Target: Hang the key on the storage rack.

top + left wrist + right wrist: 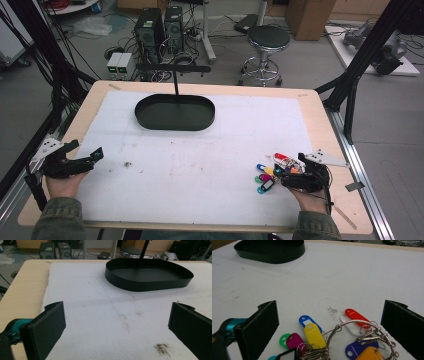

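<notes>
1. The bunch of key tags [332, 340] sits on the white mat [352, 282] right between the spread jaws of the right gripper [329, 322], low and close to its palm end. Nothing is pinched; both pads stand well off to either side of the tags.

2. Biggest worry, I'd say: it's a floppy cluster on a wire ring [359, 327]. If the jaws close on just one loose tag, like the red tag [355, 315] sticking out ahead of the gripper, the rest will probably dangle and swing, and the whole lot could slip out.

3. The blue tag [308, 322] and yellow tag [313, 336] fan out toward the gripper's left-hand pad. Closing flat on them could just shove the bunch sideways across the mat instead of gripping it.

4. Coming down too hard might dig the pads into the mat, which looks soft and already scuffed just ahead of the tags.

5. The black tray [175, 112] is well ahead of the right gripper, far across the mat. If that's where the bunch is going, that's a long carry for a shaky hold, and the tray's upright post [176, 82] could snag hanging tags.

6. The left gripper [75, 162] is also spread wide with nothing between its jaws, parked far off to the side of the tags, so it's no help if the bunch drops.
</notes>
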The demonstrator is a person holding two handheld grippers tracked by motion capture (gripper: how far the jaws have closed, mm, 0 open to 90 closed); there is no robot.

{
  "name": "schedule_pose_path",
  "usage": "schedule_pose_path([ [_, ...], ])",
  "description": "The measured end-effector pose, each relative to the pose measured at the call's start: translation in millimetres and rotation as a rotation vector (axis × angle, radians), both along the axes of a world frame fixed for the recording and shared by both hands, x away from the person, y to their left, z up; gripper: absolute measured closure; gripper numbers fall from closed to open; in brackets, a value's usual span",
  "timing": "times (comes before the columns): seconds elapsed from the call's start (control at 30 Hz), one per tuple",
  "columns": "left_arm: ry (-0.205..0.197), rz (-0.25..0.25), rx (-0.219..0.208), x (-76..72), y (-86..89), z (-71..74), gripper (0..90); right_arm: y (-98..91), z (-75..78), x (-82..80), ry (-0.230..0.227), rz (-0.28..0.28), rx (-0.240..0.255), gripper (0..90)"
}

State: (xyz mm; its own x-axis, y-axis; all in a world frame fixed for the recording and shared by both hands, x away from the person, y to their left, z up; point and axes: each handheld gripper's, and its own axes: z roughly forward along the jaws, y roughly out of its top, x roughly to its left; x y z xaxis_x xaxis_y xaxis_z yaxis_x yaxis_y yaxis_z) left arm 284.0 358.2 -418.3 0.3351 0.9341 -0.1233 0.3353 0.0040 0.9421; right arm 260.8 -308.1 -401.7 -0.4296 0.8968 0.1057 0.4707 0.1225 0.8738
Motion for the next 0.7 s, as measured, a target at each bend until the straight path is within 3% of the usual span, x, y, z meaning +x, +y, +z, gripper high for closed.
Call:
schedule_pose_path([
  [0.7,0.001,-0.002,0.0,1.1,-0.4,-0.5,1.7,3.0,-4.3,5.4,0.059,0.0,-0.023,0.6],
])
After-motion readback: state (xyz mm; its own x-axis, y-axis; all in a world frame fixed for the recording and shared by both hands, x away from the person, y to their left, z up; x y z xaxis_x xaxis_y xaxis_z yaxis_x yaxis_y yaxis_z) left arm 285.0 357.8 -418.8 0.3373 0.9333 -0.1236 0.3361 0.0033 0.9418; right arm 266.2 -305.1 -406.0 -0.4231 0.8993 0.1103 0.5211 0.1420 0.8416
